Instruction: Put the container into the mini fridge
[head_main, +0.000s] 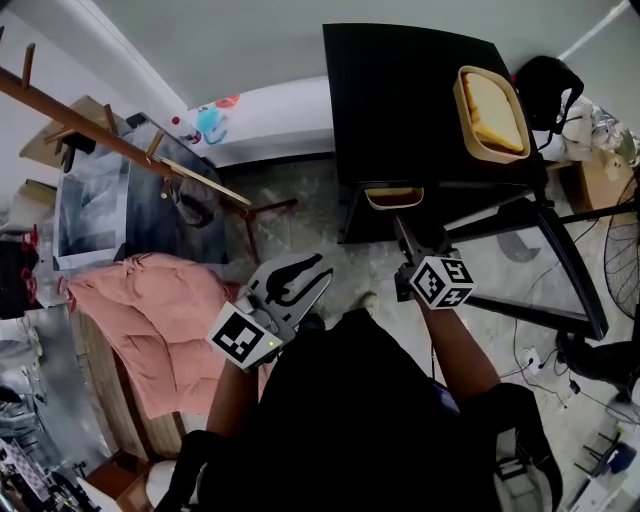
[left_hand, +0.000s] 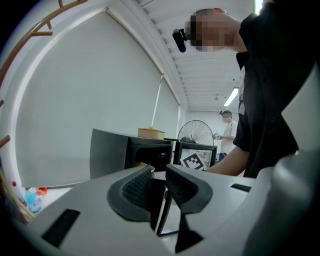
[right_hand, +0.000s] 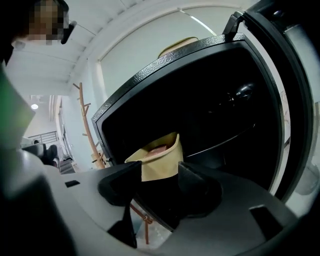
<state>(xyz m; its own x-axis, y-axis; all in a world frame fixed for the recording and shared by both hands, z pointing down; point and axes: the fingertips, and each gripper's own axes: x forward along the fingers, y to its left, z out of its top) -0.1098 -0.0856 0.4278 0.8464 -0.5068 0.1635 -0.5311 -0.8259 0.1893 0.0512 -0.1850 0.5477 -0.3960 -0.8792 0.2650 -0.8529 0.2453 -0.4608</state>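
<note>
Right gripper (right_hand: 159, 180): jaws spread, nothing pinched. It points into the open front of the mini fridge (head_main: 400, 90), and its marker cube (head_main: 442, 282) faces up in the head view, showing black-and-white square patterns.

Container (right_hand: 159, 161): a tan, open-topped tub with pale pinkish contents. It sits inside the fridge cavity near the front edge. From the right gripper view it shows in the gap between the two jaws, just ahead of the tips. The pads do not appear to press on it.

Left gripper (left_hand: 159, 180): jaws nearly together with a narrow slit between the ribbed pads, and nothing in it. It is held back from the fridge, to the left of the right gripper. Its cube (head_main: 243, 335) carries the same kind of square marker.

Fridge door (head_main: 540, 265): glass-paned and dark-framed, swung open to the right of the cavity.

Second container (head_main: 492, 112): tan, with yellowish contents. It rests on top of the fridge toward its right side.

Surroundings: a pink quilt (head_main: 170, 320) lies at the left. A wooden coat rack (head_main: 120, 140) slants across the upper left. A standing fan (left_hand: 196, 132) is beyond the fridge in the left gripper view.
</note>
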